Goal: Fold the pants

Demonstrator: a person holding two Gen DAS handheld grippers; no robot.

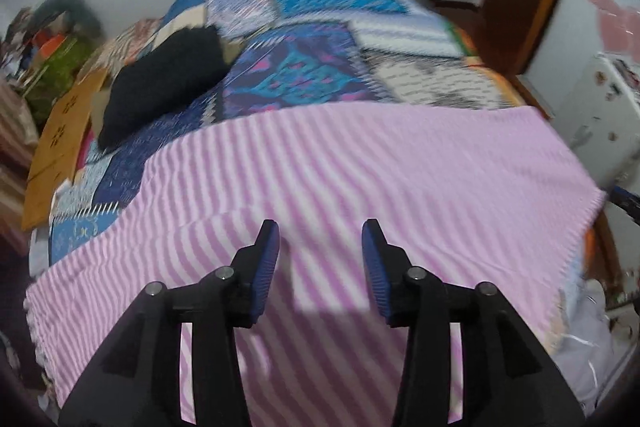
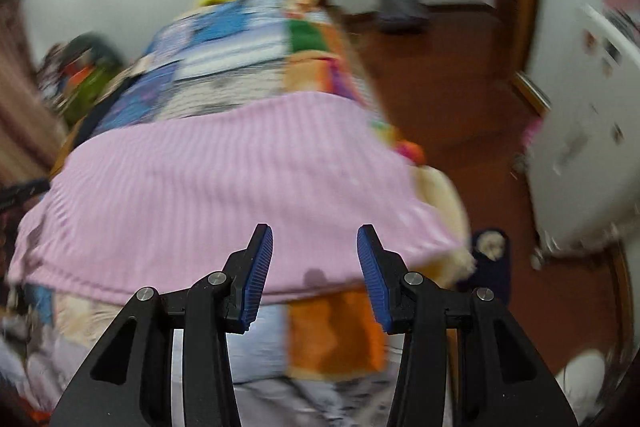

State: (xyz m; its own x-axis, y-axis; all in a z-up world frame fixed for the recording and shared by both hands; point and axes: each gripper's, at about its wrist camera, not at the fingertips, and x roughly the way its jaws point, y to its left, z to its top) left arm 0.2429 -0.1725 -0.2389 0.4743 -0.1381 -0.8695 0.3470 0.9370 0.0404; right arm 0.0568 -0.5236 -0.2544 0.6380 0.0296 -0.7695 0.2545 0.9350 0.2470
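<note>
Pink-and-white striped pants [image 1: 360, 179] lie spread flat across the near end of a bed; they also show in the right wrist view [image 2: 224, 179]. My left gripper [image 1: 320, 231] is open and empty, hovering just above the middle of the striped cloth. My right gripper [image 2: 314, 235] is open and empty, over the near edge of the cloth, close to its right corner. Both views are blurred by motion.
A patchwork quilt [image 1: 312, 67] covers the bed. A black cushion [image 1: 160, 83] lies at the far left. A white fridge [image 2: 592, 131] stands on the right, by the wooden floor [image 2: 460, 99]. Clutter [image 1: 48, 51] sits at the left wall.
</note>
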